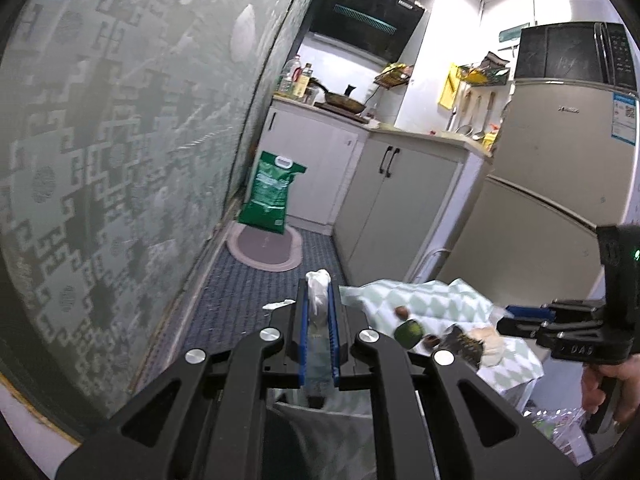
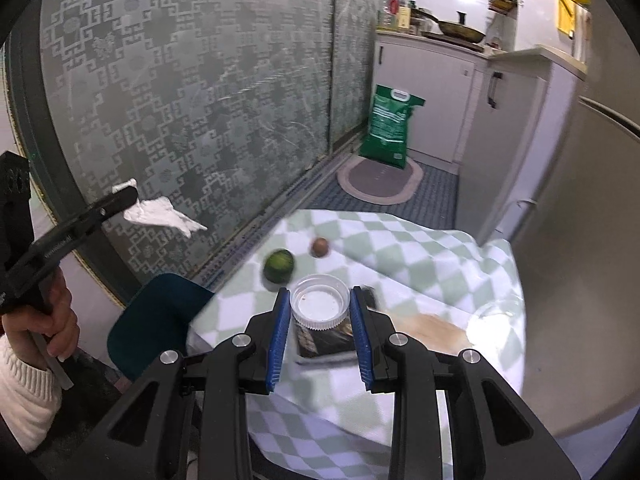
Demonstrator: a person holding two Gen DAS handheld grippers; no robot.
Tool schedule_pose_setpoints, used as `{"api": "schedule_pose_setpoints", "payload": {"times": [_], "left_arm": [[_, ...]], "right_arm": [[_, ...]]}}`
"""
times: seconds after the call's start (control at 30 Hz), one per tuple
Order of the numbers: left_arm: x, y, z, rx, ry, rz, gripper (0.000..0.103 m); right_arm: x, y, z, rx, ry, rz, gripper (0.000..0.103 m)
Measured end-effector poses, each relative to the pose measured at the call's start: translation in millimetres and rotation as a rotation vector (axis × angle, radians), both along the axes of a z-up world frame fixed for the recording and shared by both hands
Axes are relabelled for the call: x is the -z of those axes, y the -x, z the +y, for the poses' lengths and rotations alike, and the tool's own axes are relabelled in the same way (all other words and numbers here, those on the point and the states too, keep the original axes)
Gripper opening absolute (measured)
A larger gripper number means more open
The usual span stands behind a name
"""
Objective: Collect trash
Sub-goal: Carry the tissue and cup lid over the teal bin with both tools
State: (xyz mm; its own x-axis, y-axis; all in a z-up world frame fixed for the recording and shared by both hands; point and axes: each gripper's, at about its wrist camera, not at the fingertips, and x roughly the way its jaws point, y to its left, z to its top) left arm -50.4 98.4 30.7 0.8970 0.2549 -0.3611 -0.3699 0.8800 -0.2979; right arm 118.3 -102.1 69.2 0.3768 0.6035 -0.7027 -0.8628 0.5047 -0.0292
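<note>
Only right wrist view shows right claw (image 2: 320,314) gripping lid (image 2: 319,301).

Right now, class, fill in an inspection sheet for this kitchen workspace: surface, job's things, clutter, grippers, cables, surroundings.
Surface: small table under a green-and-white checked cloth, rumpled.
Job's things: white tissue clamped in the left gripper, off the table; white lid between the right gripper fingers, touching both.
Clutter: green round fruit, brown round fruit, dark packet, clear jar.
Grippers: left shut on tissue; right shut on lid.
Cables: nothing seen.
Surroundings: patterned glass door, green sack, oval mat, fridge, blue chair.
</note>
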Motion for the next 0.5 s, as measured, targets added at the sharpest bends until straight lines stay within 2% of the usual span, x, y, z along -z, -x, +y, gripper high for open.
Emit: {"api": "schedule_pose_setpoints", "payload": {"times": [0.27, 0.5], "left_arm": [[14, 15, 21, -0.057, -0.037, 0.113, 0.010], [35, 21, 38, -0.065, -0.023, 0.231, 0.010]], "right_arm": [[-5, 27, 40, -0.087, -0.016, 0.015, 0.030], [-3, 48, 71, -0.156, -0.008, 0.039, 0.030]]}}
